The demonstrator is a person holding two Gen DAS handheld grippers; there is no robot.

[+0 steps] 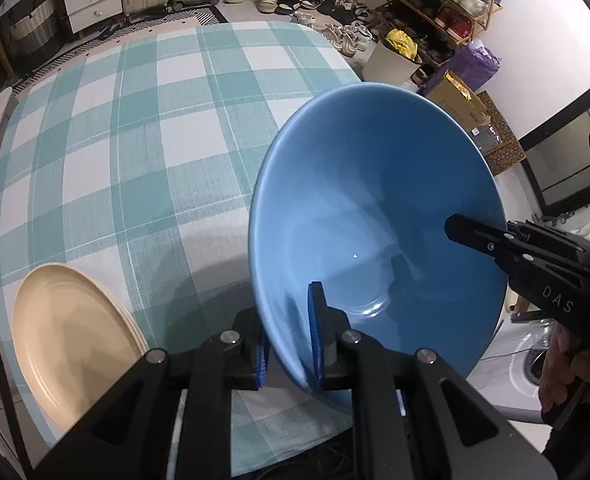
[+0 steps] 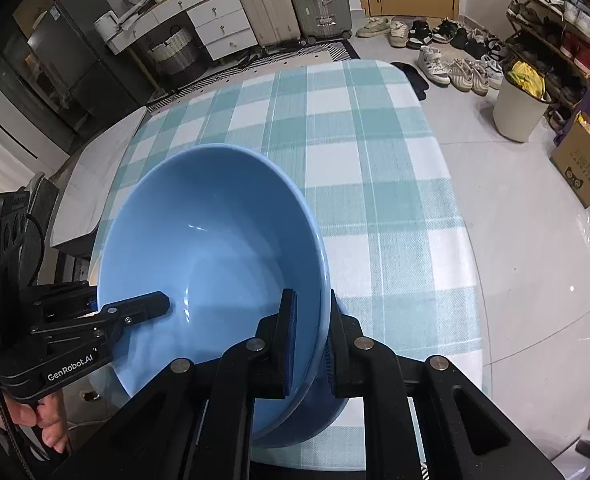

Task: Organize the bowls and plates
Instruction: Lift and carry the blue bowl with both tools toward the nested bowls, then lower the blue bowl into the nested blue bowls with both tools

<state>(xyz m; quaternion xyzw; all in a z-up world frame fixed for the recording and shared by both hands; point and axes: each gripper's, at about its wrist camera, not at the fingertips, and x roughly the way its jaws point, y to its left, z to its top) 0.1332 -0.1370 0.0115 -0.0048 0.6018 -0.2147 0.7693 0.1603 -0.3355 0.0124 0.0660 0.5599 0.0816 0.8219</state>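
A large blue bowl (image 1: 375, 208) is held in the air above the checked table (image 1: 135, 140), gripped on opposite sides of its rim. My left gripper (image 1: 291, 340) is shut on the bowl's left rim, one pad inside and one outside. My right gripper (image 2: 309, 344) is shut on the right rim of the same bowl (image 2: 215, 248). Each gripper shows in the other's view: the right one (image 1: 479, 236) and the left one (image 2: 143, 308). A stack of beige plates (image 1: 71, 340) lies on the table at the near left.
The table (image 2: 375, 160) has a teal and white checked cloth. Past its far edge are suitcases (image 2: 291, 0), white drawers (image 2: 219, 28) and shoes on the floor (image 2: 447, 56). A shoe rack (image 1: 439, 4), a bin (image 2: 519, 108) and cardboard boxes (image 2: 583, 160) stand at the right.
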